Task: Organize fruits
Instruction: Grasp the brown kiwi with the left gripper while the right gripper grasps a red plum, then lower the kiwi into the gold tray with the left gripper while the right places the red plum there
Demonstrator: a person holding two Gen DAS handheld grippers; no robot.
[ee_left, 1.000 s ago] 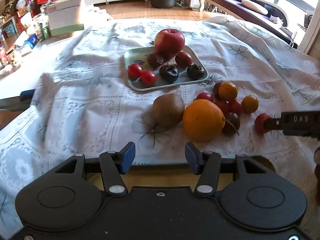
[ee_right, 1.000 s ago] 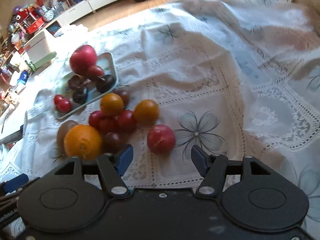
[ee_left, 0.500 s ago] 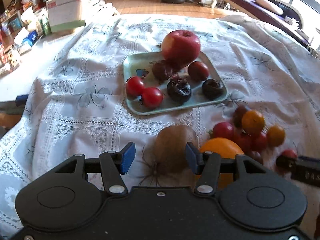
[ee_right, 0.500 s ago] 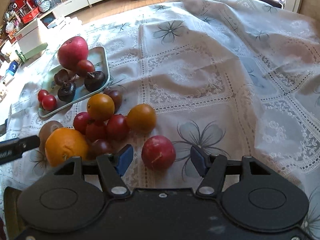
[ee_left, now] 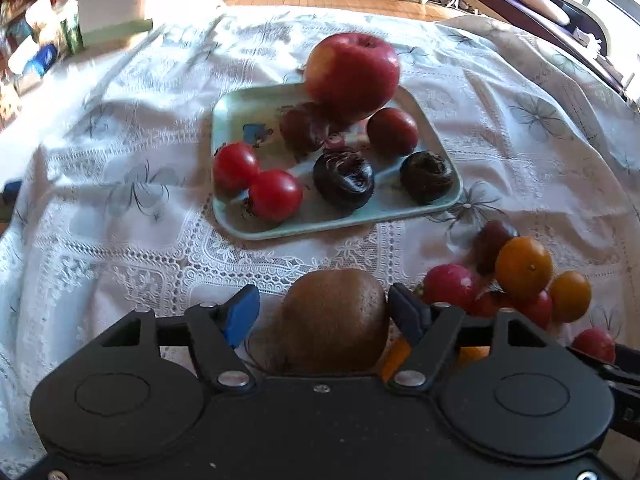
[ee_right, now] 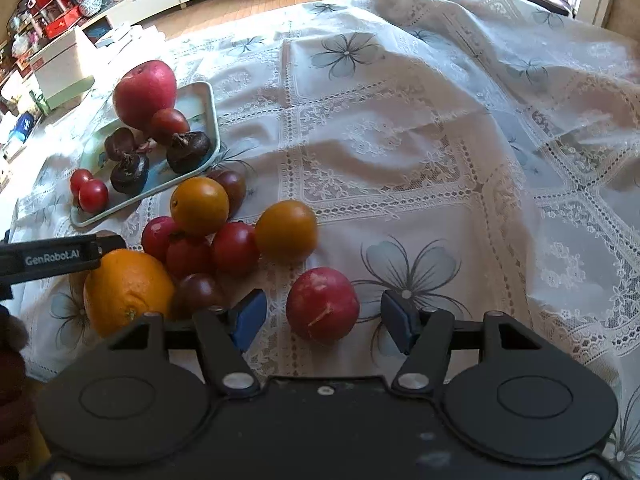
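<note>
A brown kiwi (ee_left: pixel 336 320) lies between the open fingers of my left gripper (ee_left: pixel 324 312); the right pad touches it, the left pad stands apart. Beyond it a pale green tray (ee_left: pixel 240 112) holds a big red apple (ee_left: pixel 352 72), two red tomatoes (ee_left: pixel 276 196) and several dark fruits. My right gripper (ee_right: pixel 324 316) is open around a red plum (ee_right: pixel 322 304) lying on the cloth, not touching it. To its left is a pile with a large orange (ee_right: pixel 124 292), small oranges (ee_right: pixel 286 230) and red tomatoes (ee_right: pixel 234 248). The tray also shows in the right wrist view (ee_right: pixel 208 96).
A white lace tablecloth (ee_right: pixel 420 140) covers the table, with folds at the right. A white box (ee_left: pixel 112 4) and clutter stand at the far left edge. The left gripper's arm (ee_right: pixel 56 258) crosses above the large orange.
My left gripper has moved forward until the kiwi sits between its fingers. My right gripper has closed in on the red plum, which is now between its fingers.
</note>
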